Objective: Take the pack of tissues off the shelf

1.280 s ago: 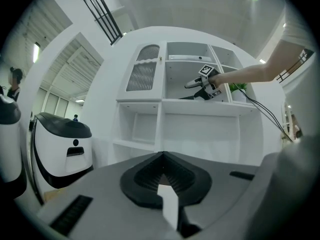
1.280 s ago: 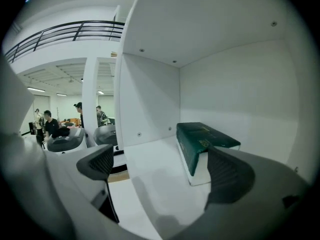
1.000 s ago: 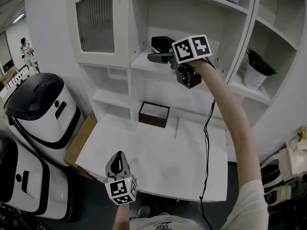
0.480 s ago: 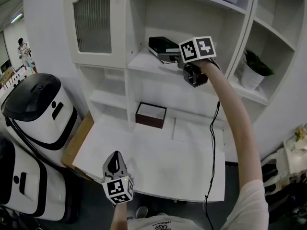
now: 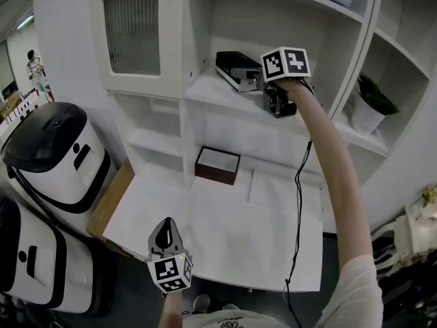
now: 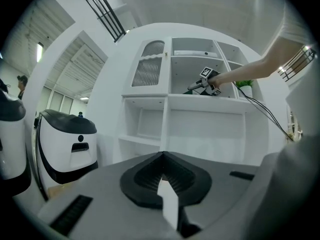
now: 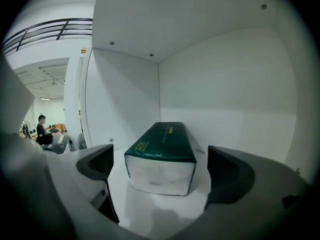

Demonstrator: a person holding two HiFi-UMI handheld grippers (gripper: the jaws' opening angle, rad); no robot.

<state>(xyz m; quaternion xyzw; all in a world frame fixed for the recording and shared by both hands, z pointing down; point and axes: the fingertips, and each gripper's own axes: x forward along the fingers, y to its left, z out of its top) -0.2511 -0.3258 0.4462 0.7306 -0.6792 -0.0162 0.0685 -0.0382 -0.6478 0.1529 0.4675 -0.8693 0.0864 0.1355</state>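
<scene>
pack of tissues (image 7: 160, 156) dark green top, gold print too small to read, lying on upper shelf (image 5: 205, 91), right gripper (image 7: 160, 168) jaws wide apart flanking its near end, no contact, left gripper (image 6: 162, 184) jaws together, empty, low at desk (image 5: 225, 231) front edge, brown box (image 5: 218, 164) on the desk under the shelf, potted plant (image 5: 369, 108) right

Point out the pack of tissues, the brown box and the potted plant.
pack of tissues (image 7: 161, 140): right gripper view, on its green top face.
brown box (image 5: 216, 175): head view, on its dark front wall.
potted plant (image 5: 363, 119): head view, on its white pot.
</scene>
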